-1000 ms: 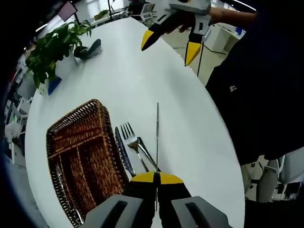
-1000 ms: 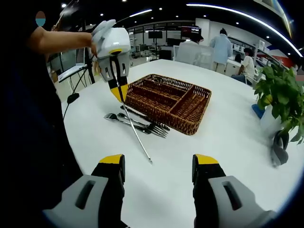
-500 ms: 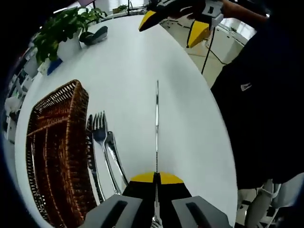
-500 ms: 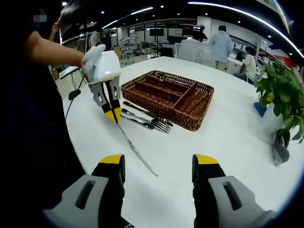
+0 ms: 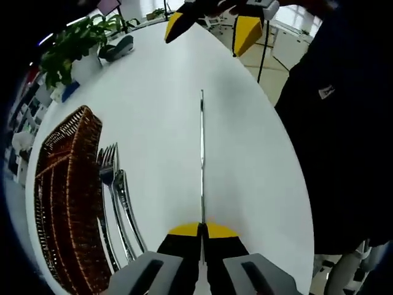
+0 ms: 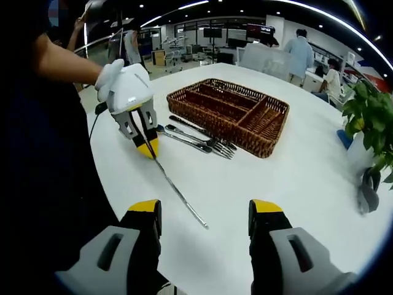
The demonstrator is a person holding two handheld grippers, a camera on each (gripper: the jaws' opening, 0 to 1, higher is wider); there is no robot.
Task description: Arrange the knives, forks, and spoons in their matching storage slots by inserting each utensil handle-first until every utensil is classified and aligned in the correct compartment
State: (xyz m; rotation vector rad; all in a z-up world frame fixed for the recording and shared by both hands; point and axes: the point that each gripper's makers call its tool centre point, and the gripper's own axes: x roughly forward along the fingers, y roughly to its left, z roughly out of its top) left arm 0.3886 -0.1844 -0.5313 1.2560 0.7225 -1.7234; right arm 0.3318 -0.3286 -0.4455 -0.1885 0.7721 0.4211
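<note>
My left gripper (image 5: 202,230) is shut on a slim silver knife (image 5: 201,153) that points away over the white table. In the right gripper view the left gripper (image 6: 147,147) holds the knife (image 6: 181,195) slanting down, its tip close to the tabletop. A brown wicker tray (image 5: 58,190) with long compartments lies at the left, also seen as the tray (image 6: 230,114) across the table. Forks (image 5: 113,184) and another utensil lie beside it, the forks (image 6: 199,139) along its near side. My right gripper (image 6: 206,212) is open and holds nothing; it appears as the right gripper (image 5: 212,21) at the far table edge.
A potted plant (image 5: 67,52) and a dark object (image 5: 116,48) stand at the table's far end; the plant (image 6: 371,117) is at the right edge. The person's dark clothing (image 5: 344,123) lines the table's curved edge (image 5: 288,160). People stand in the background.
The left gripper has swung down and toward the table edge with the knife, bringing it low over the tabletop. The right gripper stays open.
</note>
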